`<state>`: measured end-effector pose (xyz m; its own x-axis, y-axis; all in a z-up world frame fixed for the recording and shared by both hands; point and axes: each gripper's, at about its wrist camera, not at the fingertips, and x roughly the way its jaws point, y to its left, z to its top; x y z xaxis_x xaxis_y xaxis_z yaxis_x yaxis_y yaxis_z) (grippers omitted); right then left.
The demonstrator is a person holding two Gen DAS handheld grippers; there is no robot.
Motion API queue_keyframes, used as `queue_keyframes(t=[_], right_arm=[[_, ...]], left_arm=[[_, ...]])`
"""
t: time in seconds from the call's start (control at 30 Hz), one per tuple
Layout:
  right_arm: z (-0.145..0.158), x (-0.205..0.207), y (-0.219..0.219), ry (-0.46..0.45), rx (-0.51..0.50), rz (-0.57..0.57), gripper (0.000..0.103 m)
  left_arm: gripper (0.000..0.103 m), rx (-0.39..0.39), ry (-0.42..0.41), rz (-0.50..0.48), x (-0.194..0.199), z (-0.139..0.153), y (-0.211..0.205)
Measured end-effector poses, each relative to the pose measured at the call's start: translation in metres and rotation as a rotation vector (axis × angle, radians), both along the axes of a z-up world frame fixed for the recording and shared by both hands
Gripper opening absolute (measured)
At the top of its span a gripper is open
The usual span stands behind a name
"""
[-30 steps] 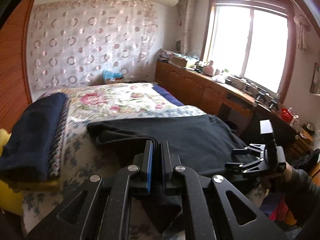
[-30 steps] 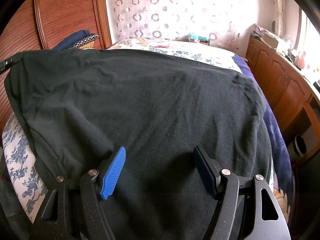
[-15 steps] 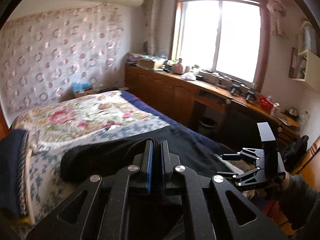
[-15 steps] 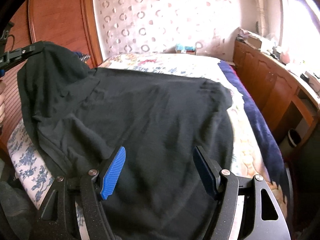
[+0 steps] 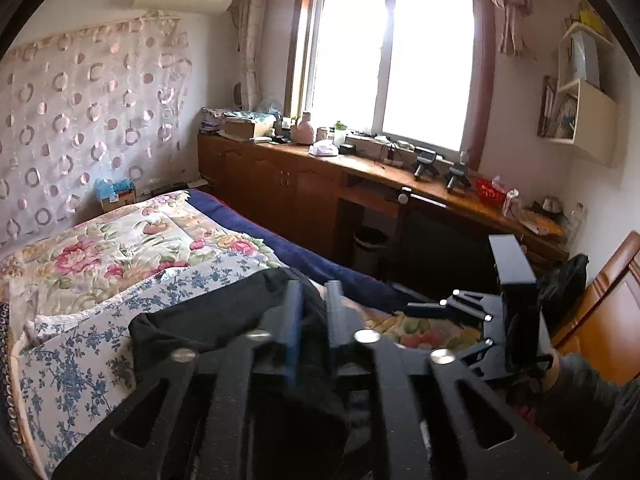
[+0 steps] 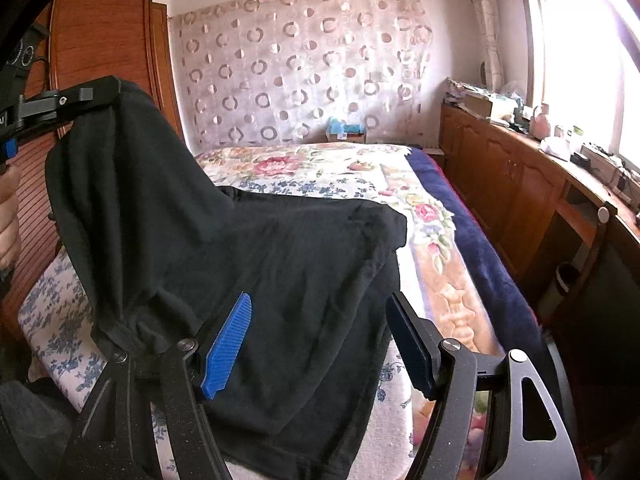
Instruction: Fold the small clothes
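Note:
A black garment [image 6: 280, 260] lies on the bed, its near-left corner lifted high. That corner hangs from my left gripper [image 6: 108, 92] at the upper left of the right wrist view. In the left wrist view the left gripper [image 5: 314, 300] shows its jaws opening, a narrow gap between them, with the black garment [image 5: 208, 324] draped over its fingers. My right gripper [image 6: 320, 340] stands open just above the garment's near edge, nothing between its blue pads [image 6: 228, 340]. The left wrist view shows this right gripper [image 5: 436, 306] from the side, low at the right.
The bed carries a floral quilt [image 6: 320, 168] and a dark blue blanket [image 6: 480, 248] along its right side. A wooden counter [image 5: 320, 184] with clutter runs under the window, a bin [image 5: 368, 244] below it. A wooden wardrobe [image 6: 100, 40] stands left. A hand [image 6: 8, 208] holds the left gripper.
The left gripper rose and swung over with the garment's corner, folding the cloth and uncovering more floral quilt. Its jaws went from shut to slightly apart. The right gripper stayed open.

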<state>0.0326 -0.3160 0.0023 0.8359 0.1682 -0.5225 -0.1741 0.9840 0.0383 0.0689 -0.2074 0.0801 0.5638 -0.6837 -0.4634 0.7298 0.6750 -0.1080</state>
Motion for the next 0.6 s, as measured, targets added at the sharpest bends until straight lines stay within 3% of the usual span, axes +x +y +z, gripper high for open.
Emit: queue_keyframes(t=[0.03, 0.13, 0.2, 0.27, 0.6], right_arm=[[-0.003, -0.001, 0.0, 0.002, 0.002, -0.001, 0.072], [-0.007, 0.001, 0.001, 0.01, 0.005, -0.003, 0.072], [-0.005, 0.001, 0.001, 0.011, 0.007, -0.002, 0.072], [-0.005, 0.002, 0.002, 0.013, 0.011, 0.004, 0.072], [-0.012, 0.035, 0.009, 0.076, 0.004, 0.061, 0.072]], left_arm=[[0.039, -0.003, -0.001, 0.006, 0.0, -0.004, 0.004], [0.051, 0.003, 0.012, 0.023, 0.002, -0.013, 0.012], [0.068, 0.008, 0.018, 0.048, 0.003, -0.02, 0.022], [0.077, 0.0, 0.037, 0.068, 0.005, -0.027, 0.036], [0.078, 0.042, 0.078, 0.259, 0.008, -0.072, 0.093]])
